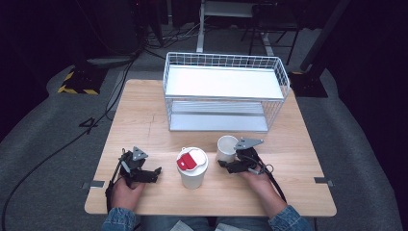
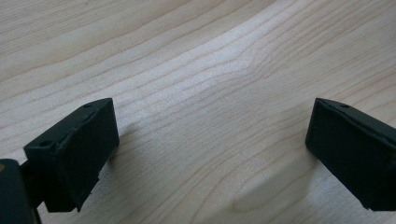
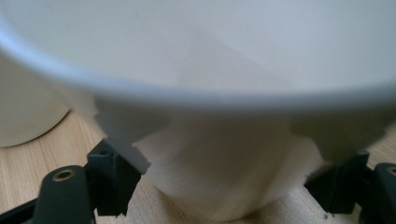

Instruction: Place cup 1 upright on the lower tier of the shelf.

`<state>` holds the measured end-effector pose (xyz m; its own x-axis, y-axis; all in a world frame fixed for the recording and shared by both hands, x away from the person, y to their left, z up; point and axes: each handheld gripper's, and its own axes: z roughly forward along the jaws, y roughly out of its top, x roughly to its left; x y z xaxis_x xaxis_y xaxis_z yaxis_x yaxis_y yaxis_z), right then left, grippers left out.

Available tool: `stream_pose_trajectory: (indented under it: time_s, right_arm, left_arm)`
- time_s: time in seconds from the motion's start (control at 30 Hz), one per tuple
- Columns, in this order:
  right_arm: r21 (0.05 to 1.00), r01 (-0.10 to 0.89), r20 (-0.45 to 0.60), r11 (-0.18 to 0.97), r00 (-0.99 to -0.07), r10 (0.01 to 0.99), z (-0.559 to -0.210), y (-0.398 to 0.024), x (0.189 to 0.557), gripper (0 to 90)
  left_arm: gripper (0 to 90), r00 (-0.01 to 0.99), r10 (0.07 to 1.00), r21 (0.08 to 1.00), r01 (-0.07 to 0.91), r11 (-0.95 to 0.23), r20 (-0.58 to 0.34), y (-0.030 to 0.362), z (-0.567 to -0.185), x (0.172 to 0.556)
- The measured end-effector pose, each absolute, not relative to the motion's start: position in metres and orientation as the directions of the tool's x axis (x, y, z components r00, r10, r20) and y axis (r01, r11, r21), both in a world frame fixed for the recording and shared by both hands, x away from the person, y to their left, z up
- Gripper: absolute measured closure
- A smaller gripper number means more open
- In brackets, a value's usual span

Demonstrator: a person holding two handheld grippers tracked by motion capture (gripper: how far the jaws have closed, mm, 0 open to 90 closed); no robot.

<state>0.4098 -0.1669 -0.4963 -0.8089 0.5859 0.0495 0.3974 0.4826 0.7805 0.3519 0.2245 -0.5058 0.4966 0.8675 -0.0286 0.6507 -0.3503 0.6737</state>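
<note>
Here the right gripper [image 1: 230,161] sits at the near right of the wooden surface [image 1: 144,120], its jaws closed on the small white cup [image 1: 225,147]. In the right gripper view the cup [image 3: 215,177] stands right up against the camera, its rim wide and blurred across the top, its wall narrowing downward, and a black jaw presses on each side of the lower wall. The cup stands upright with its open mouth facing up, so its long axis runs straight up from the surface, and its base seems to rest on the wood.

Just to the left of it, near the middle of the front edge, stands a taller white cup [image 1: 192,174] with a white lid and a red tab [image 1: 186,162] on top; it is also upright and stands apart from the small cup. Its pale side shows at the left edge of the right gripper view.

The left gripper [image 1: 153,174] lies low at the near left, pointing right toward the lidded cup. Its jaws stand wide apart over bare wood in the left gripper view, with nothing between them.

At the far side of the surface stands a white wire rack [image 1: 226,91] with two shelves.
</note>
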Motion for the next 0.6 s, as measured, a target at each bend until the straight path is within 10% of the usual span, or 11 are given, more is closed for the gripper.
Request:
stream_pose_trajectory:
  time_s: [0.6]
  right_arm:
    - [0.784, 0.399, 0.058, 0.475, -0.809, 0.585, -0.4965, -0.1669, 0.4102, 23.8]
  left_arm:
    - [3.2, 0.497, 0.867, 0.674, 0.651, -0.35, -0.028, 0.2244, -0.5058, 0.3519]
